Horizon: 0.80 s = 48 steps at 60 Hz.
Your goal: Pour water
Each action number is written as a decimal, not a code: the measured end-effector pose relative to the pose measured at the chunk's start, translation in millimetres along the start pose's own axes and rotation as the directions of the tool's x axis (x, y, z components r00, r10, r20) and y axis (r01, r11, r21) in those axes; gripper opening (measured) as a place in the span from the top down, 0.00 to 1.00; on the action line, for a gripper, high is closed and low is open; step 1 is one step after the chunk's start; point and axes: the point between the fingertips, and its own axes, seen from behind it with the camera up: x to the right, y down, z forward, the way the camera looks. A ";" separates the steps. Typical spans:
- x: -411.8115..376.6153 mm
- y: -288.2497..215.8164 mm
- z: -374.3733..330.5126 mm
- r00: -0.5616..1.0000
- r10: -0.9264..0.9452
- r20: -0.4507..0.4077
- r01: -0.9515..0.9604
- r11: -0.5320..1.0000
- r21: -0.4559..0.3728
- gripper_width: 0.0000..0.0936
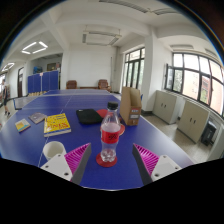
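Observation:
A clear plastic water bottle (111, 132) with a red label and red cap stands upright on a red coaster (107, 160) on the blue table (150, 135). It stands between my gripper's (111, 158) two fingers, with a gap on each side. The pink pads (79, 155) are spread wide and touch nothing. A white paper cup (54, 151) stands on the table just left of the left finger.
A brown paper bag (131, 105) stands beyond the bottle to the right. A dark folder (89, 116) lies behind the bottle. A yellow book (57, 123) and other booklets (22, 125) lie to the left. Cabinets and windows line the right wall.

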 end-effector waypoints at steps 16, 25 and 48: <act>-17.9 11.8 -201.1 1.000 0.020 -0.001 -0.020 0.999 -0.050 0.09; -37.0 20.7 -310.8 0.999 0.017 0.040 -0.015 0.999 -0.049 0.09; -44.4 52.9 -451.1 0.997 -0.012 0.080 0.016 0.999 -0.051 0.09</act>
